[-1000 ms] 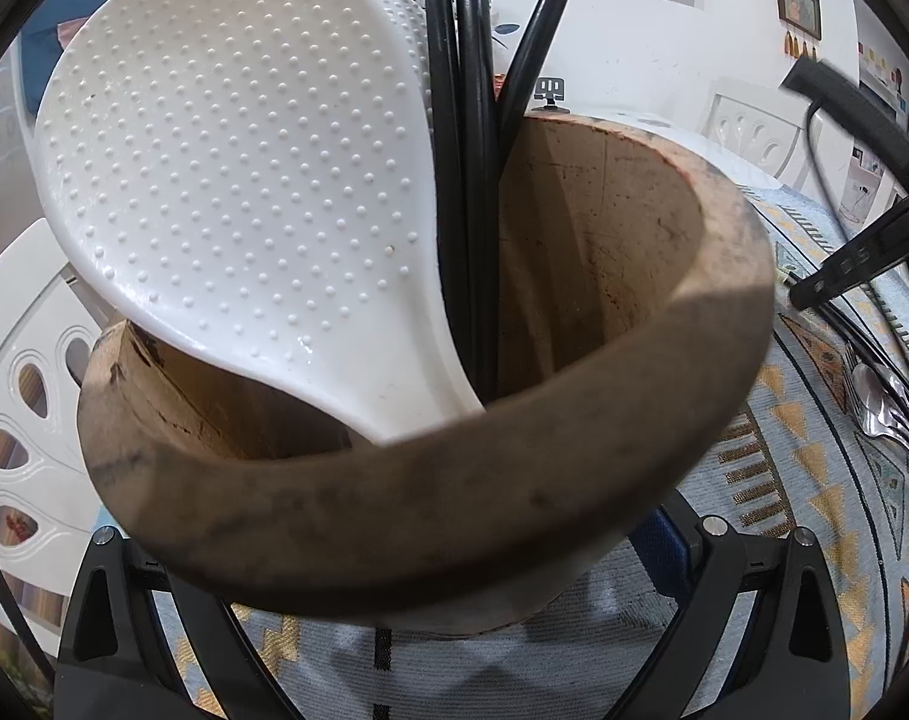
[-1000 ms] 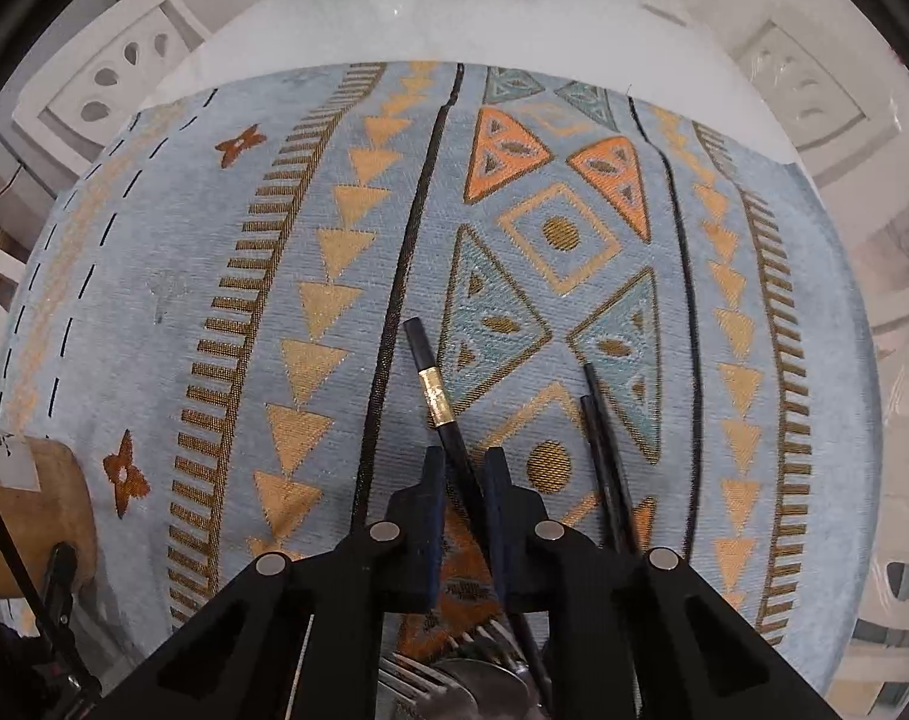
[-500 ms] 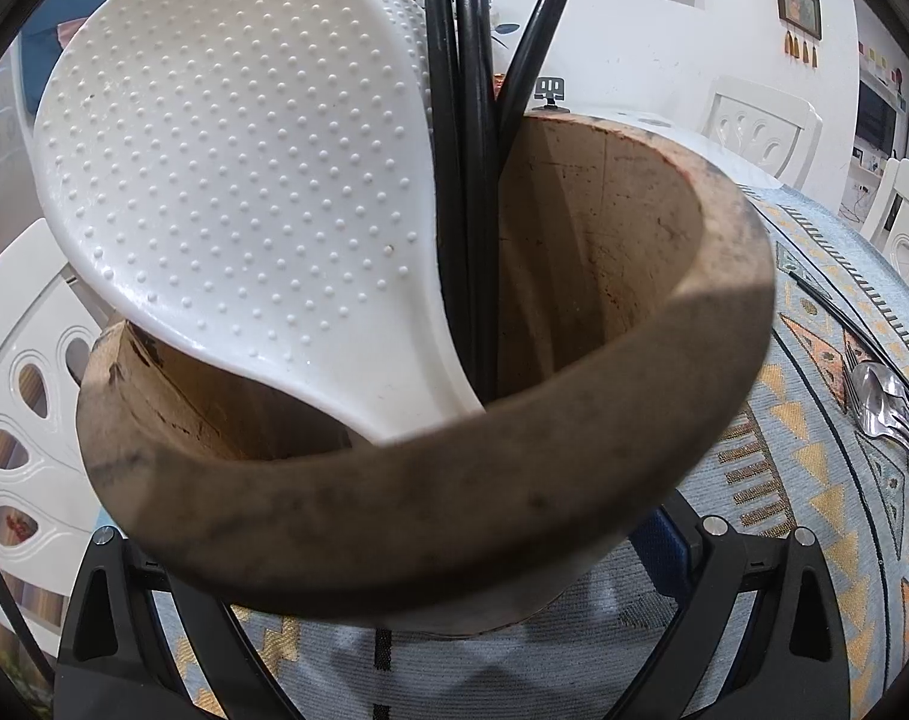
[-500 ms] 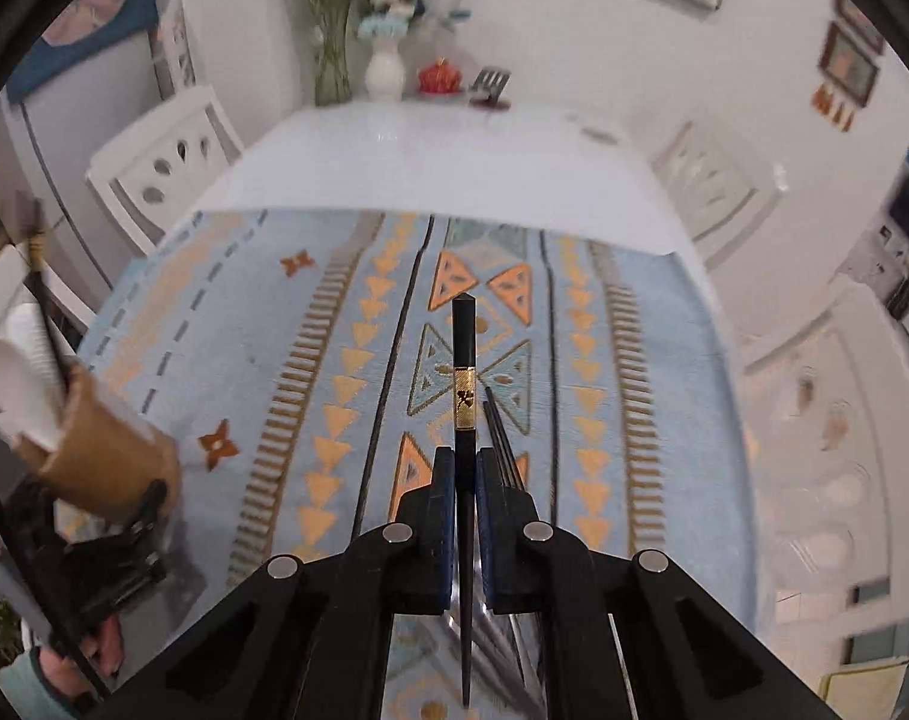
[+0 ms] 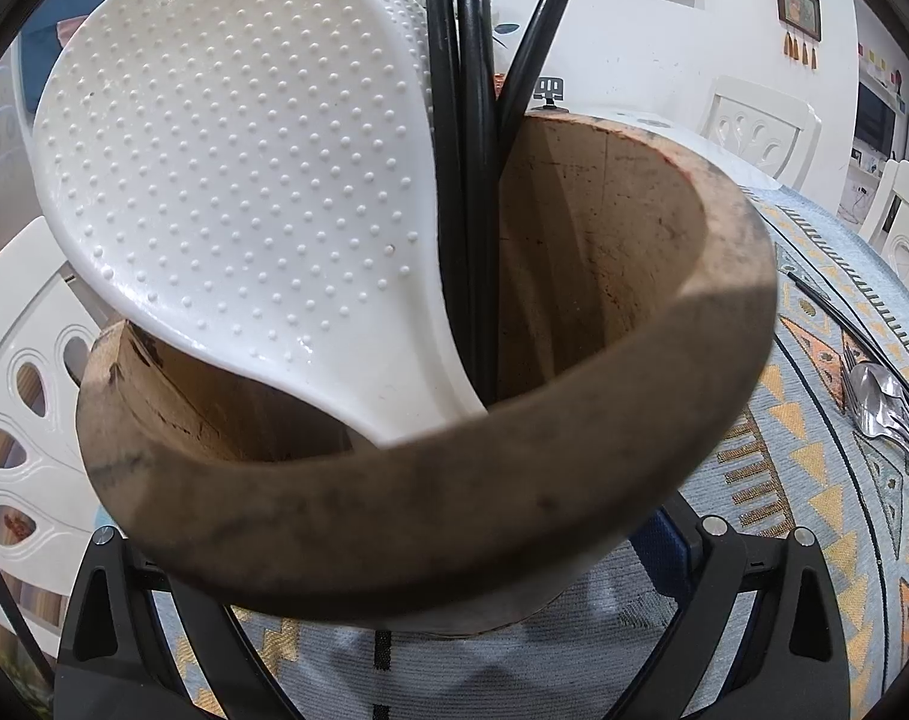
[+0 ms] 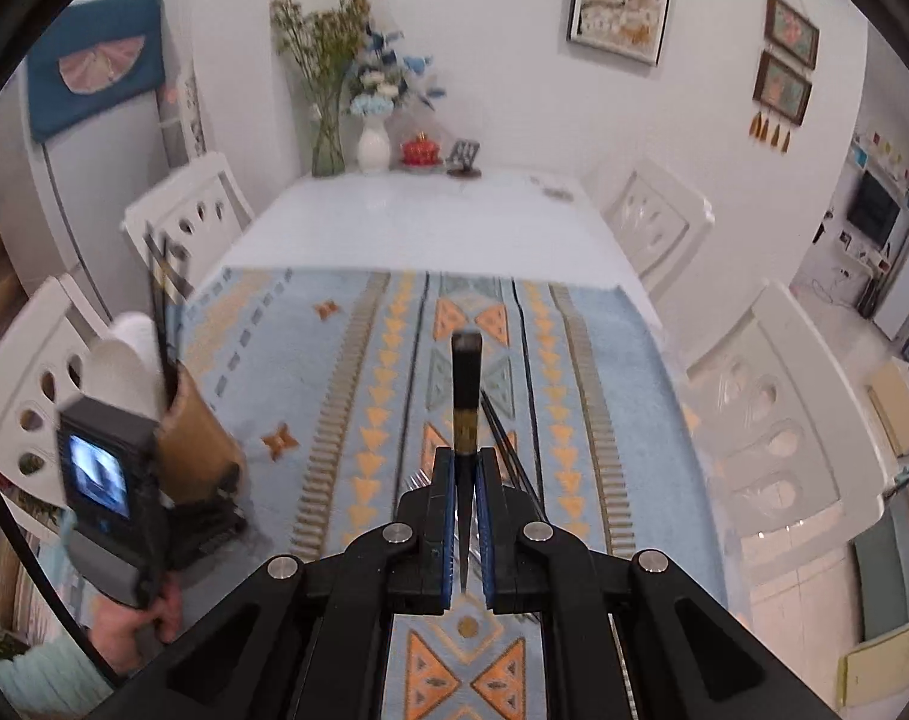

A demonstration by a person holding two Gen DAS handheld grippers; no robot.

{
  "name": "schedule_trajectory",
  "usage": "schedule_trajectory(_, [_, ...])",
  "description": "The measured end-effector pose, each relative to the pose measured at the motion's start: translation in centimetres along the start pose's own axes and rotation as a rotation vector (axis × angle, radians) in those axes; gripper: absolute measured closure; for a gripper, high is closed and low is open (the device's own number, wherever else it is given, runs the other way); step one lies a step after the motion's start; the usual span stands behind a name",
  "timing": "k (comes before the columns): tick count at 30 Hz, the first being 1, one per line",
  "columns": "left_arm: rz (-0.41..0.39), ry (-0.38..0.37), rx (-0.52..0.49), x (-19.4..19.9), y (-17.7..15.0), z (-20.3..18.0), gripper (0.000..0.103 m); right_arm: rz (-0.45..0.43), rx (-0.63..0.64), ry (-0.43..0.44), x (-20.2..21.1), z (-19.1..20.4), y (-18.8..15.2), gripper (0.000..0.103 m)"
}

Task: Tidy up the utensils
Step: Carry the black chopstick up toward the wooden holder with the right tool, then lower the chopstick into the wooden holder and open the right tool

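Bright, even indoor light; fisheye-bent edges, slight motion blur

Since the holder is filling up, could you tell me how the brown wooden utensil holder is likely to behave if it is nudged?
The brown wooden utensil holder has thick walls, so it probably feels heavy and stiff. The white dimpled rice paddle and black chopsticks stand well above its rim, which may make it top-heavy. The left tool appears to steady it near the base, so tipping seems unlikely.

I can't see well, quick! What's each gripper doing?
Left gripper: shut on the wooden holder.
Right gripper: shut on a black chopstick.
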State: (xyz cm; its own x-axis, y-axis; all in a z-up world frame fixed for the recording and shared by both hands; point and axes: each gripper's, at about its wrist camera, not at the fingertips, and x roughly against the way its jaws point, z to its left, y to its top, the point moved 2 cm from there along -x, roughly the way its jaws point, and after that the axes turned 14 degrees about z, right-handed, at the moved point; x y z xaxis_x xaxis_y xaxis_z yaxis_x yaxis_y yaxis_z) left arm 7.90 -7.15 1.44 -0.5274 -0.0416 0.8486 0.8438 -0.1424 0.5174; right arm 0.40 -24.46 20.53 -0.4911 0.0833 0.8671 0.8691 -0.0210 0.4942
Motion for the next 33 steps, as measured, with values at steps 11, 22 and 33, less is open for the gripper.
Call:
schedule_trajectory(11, [0.0, 0.0, 0.0, 0.0, 0.0, 0.0, 0.004, -0.21, 0.04, 0.165, 6.9, 5.7, 5.3, 0.097])
schedule_trajectory(22, [0.0, 0.0, 0.0, 0.0, 0.0, -0.1, 0.004, -0.249, 0.127, 0.342, 8.2, 13.1, 8.1, 0.097])
schedule_trajectory(33, [0.0, 0.0, 0.0, 0.0, 0.0, -0.1, 0.004, -0.206, 0.16, 0.374, 5.4, 15.0, 8.6, 0.097])
